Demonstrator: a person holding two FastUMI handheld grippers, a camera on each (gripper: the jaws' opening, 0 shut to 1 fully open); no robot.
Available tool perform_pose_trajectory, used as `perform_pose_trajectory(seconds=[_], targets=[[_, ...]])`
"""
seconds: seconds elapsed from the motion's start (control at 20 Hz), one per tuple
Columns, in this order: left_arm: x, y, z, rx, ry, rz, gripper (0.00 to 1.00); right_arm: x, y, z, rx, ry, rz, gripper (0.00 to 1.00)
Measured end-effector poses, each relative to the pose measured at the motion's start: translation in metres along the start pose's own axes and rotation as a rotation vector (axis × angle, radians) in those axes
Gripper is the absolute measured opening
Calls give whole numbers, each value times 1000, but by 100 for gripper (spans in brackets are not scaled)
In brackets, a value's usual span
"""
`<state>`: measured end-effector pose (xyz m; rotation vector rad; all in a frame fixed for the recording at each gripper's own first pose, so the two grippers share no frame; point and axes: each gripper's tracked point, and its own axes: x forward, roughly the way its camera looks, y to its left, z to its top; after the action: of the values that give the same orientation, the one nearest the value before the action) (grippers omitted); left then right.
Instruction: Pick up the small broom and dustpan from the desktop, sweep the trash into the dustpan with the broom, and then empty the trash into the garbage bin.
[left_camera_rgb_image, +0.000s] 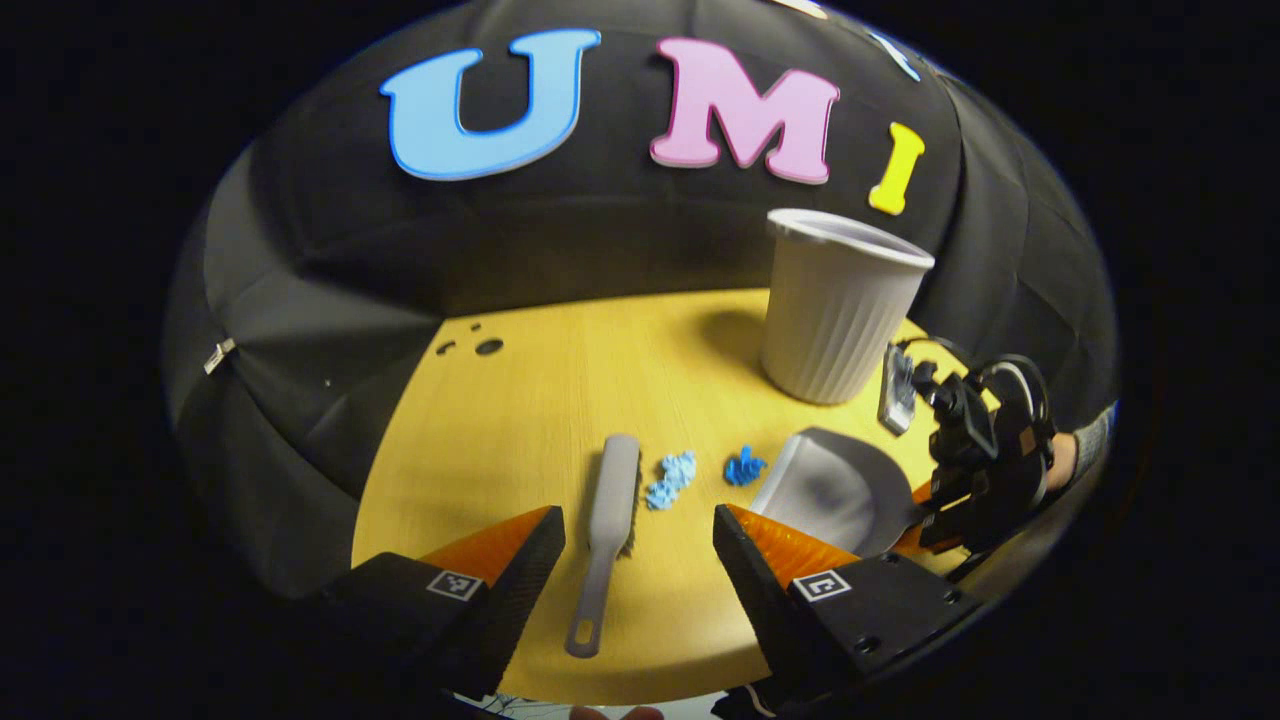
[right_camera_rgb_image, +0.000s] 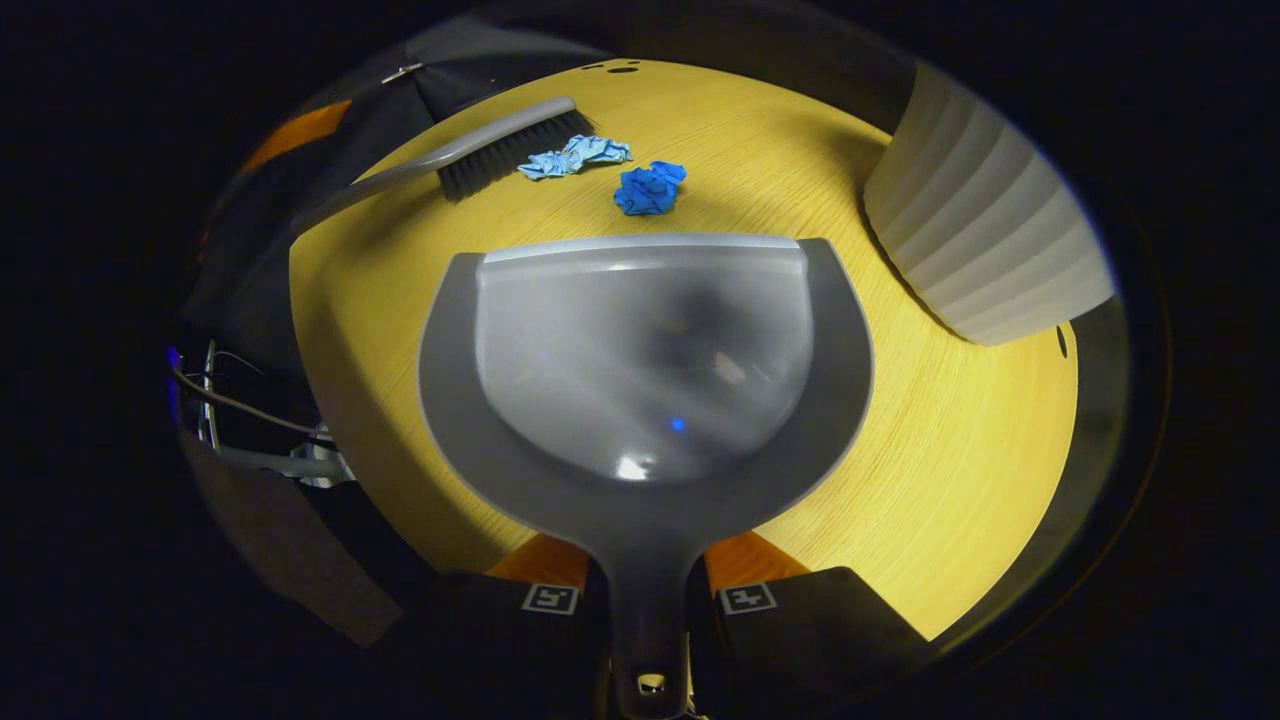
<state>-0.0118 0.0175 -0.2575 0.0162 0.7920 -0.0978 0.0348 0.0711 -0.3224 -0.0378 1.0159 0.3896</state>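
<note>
right hand-held gripper (right_camera_rgb_image: 646, 590) clamps dustpan (right_camera_rgb_image: 645, 370) handle | grey scoop, pale inside

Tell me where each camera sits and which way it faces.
Left gripper view: rides the open left gripper, above the table's near edge, facing the broom, paper scraps, bin and right gripper; a sleeve shows.
Right gripper view: rides the right gripper, shut on the dustpan handle, facing across the table.
Shared: broom, scraps, dustpan, bin, table.

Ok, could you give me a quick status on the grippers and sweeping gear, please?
Right gripper shut on dustpan handle. Left gripper open above broom. Paper scraps unswept; path clear.
</note>
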Motion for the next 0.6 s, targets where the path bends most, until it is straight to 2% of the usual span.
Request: perform_pose_trajectory(seconds=[0.15, 0.35, 0.6], targets=[[26, 11, -29, 60, 136, 38, 96, 4, -3, 5, -24, 10, 13, 36], [55, 13, -56, 91, 263, 36, 94, 3, -3, 3, -77, 20, 19, 36], [75, 17, -79, 66, 373, 15, 91, 2, -2, 1, -64, 38, 42, 36]])
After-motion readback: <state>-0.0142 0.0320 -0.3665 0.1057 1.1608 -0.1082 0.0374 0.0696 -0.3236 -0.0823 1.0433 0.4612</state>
